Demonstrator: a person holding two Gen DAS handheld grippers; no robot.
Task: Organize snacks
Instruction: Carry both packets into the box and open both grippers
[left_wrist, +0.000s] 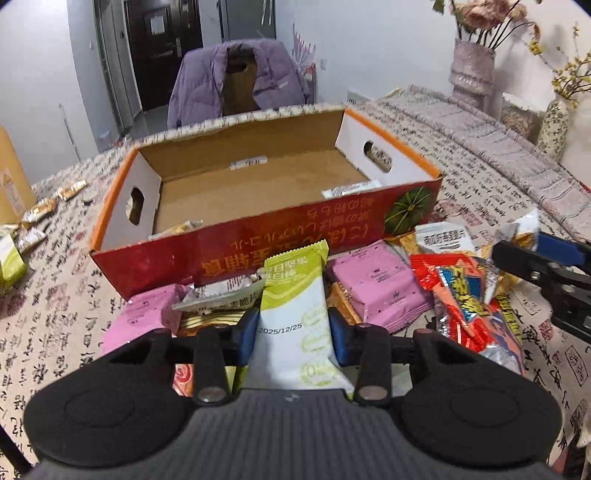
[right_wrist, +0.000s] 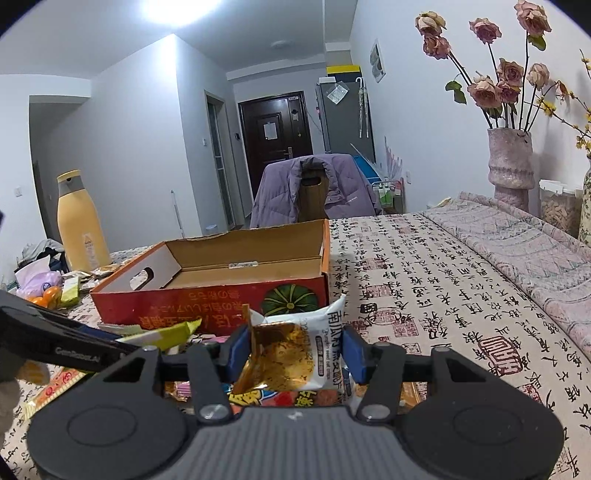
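An open red and orange cardboard box (left_wrist: 258, 236) stands on the table with a few snack packets on its floor. In front of it lies a pile of snacks: pink packets (left_wrist: 376, 284), a red and blue packet (left_wrist: 458, 295). My left gripper (left_wrist: 293, 334) is shut on a green and white snack bar (left_wrist: 295, 295), its blue pads pressing both sides. My right gripper (right_wrist: 295, 350) is shut on a white and gold oat crisp packet (right_wrist: 295, 350), held up near the box's front right corner (right_wrist: 317, 288). The same gripper appears at the right edge in the left wrist view (left_wrist: 517, 258).
A yellow bottle (right_wrist: 79, 225) stands at the far left with small packets (left_wrist: 40, 210) and oranges (right_wrist: 46, 297) around it. A chair with a purple jacket (left_wrist: 236, 81) sits behind the table. Vases with flowers (right_wrist: 511, 162) stand at the right, on a folded cloth (right_wrist: 517, 236).
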